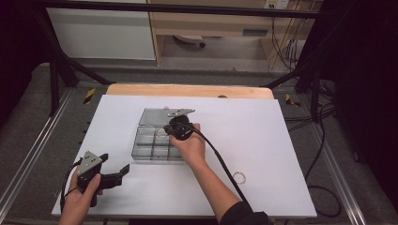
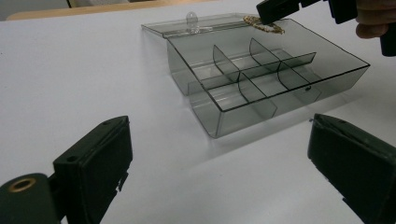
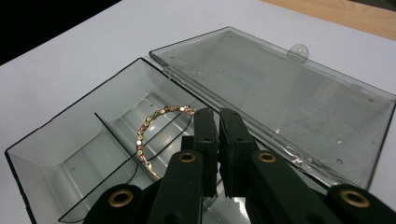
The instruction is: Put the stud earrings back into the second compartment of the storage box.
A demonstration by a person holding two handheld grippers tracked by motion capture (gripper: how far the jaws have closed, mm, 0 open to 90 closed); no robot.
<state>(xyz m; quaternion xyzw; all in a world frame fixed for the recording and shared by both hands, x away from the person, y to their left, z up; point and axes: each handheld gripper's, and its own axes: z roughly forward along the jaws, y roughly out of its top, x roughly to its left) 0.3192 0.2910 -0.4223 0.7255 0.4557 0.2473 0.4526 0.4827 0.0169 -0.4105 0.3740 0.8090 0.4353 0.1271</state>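
Placing a beaded bracelet into a compartmented clear box.

The right gripper point(image 3: 213, 122), jaws clenched on the gold bracelet point(image 3: 148, 127), is hanging it over a compartment at the hinge side of the organiser box point(image 1: 141, 151), beside the flat-lying lid point(image 3: 299, 107). Judged best: lower between the dividers before releasing. The left gripper point(image 2: 219, 154) is waiting spread and empty; a second bracelet point(image 1: 239, 177) is lying on the table point(image 1: 281, 140).

Your left hand point(image 1: 82, 190) sits low at the near-left, holding the left gripper point(image 1: 116, 171) w/ jaws spread wide, pointing right. Your right forearm point(image 1: 213, 187) reaches fwd & left; right hand point(image 1: 191, 143) grips the right gripper point(image 3: 217, 135), jaws nearly closed, angled down, pinching sth.
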